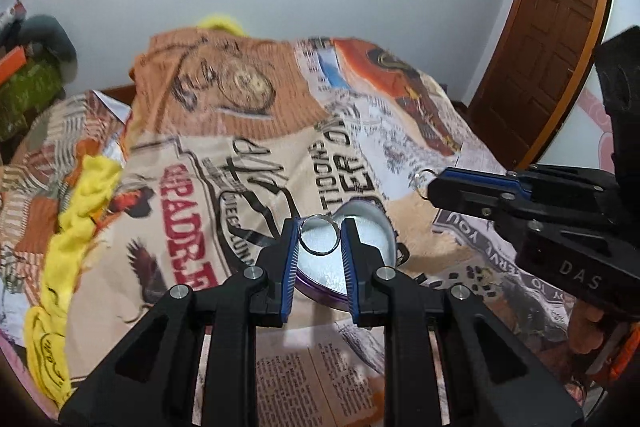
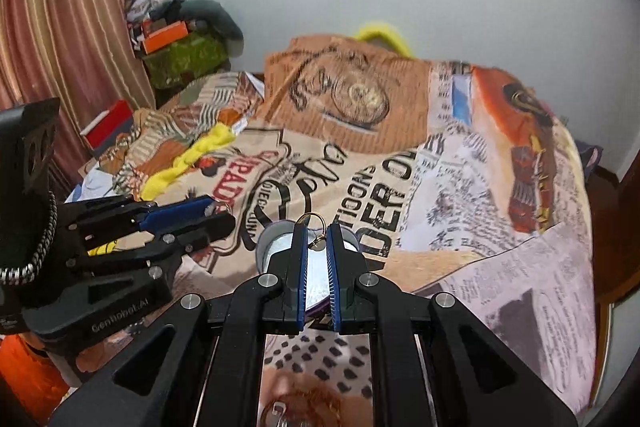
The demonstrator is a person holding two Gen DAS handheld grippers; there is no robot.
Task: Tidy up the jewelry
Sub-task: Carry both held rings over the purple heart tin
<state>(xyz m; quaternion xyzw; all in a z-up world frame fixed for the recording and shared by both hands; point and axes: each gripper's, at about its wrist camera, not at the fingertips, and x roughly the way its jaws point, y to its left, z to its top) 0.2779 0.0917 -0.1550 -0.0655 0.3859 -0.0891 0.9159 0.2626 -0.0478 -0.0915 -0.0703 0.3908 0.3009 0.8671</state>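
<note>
The left gripper (image 1: 320, 241) pinches a silver ring (image 1: 319, 235) between its blue pads, above an open heart-shaped tin (image 1: 362, 247) that lies on the printed bedspread (image 1: 224, 155). The right gripper (image 2: 316, 239), jaws pressed nearly together, grips a small gold-wire earring (image 2: 316, 227) at its tips, also over the tin (image 2: 276, 239). Yellow cloth (image 1: 76, 227) lies to the left on the bed.

I see open printed bedspread (image 2: 500, 227) right of the heart-shaped tin (image 1: 372, 239) — free passage there. On its left, my left gripper (image 2: 224, 213) and yellow cloth (image 2: 192, 163) crowd the approach.
</note>
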